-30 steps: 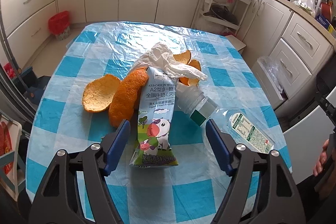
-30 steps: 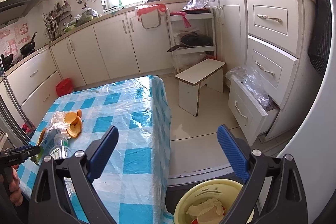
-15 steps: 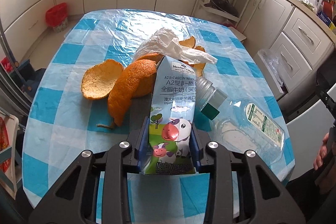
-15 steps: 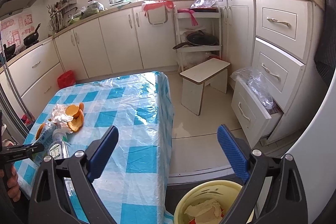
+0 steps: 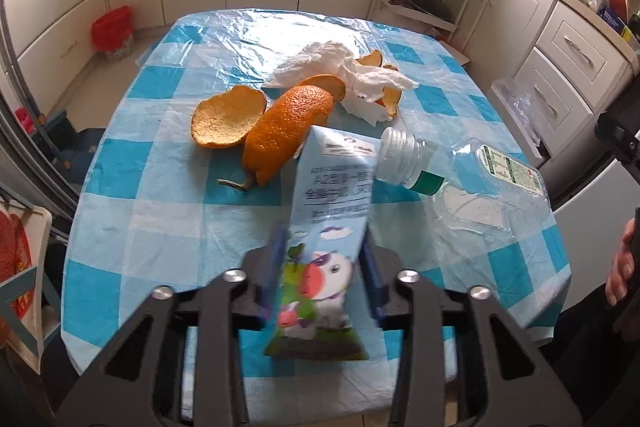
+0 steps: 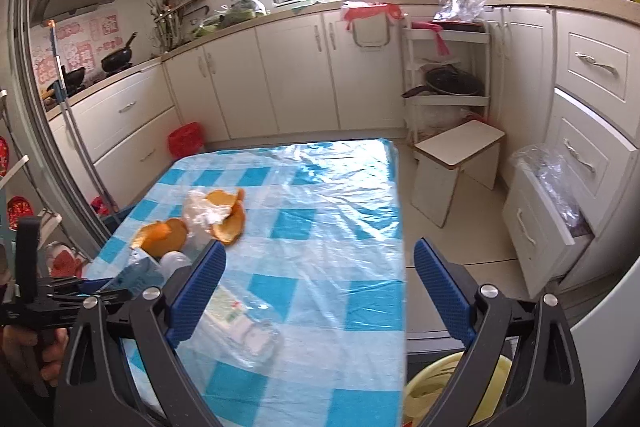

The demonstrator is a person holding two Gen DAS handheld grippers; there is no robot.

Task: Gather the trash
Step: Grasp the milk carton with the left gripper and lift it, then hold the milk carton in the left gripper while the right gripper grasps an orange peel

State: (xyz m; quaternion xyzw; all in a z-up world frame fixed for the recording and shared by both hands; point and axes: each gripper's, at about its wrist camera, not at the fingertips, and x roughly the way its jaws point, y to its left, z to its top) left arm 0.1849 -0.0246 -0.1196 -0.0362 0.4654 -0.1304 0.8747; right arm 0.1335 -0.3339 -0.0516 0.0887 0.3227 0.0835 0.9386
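Bucket (image 6: 456,387), perhaps with paper scraps inside

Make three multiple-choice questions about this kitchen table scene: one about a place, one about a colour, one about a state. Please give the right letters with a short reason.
1. Where does the plastic bottle lie?
A. on the floor
B. on the table, beside the milk carton
C. inside the yellow bucket

2. What colour are the squares on the tablecloth?
A. red and white
B. green and yellow
C. blue and white

3. What is the left gripper doing?
A. it is shut on the milk carton
B. it is open above the tissue
C. it is holding an orange peel

Answers:
1 B, the bottle rests on its side on the cloth next to the milk carton.
2 C, the cloth shows blue and white checks.
3 A, both pads press the carton's sides.
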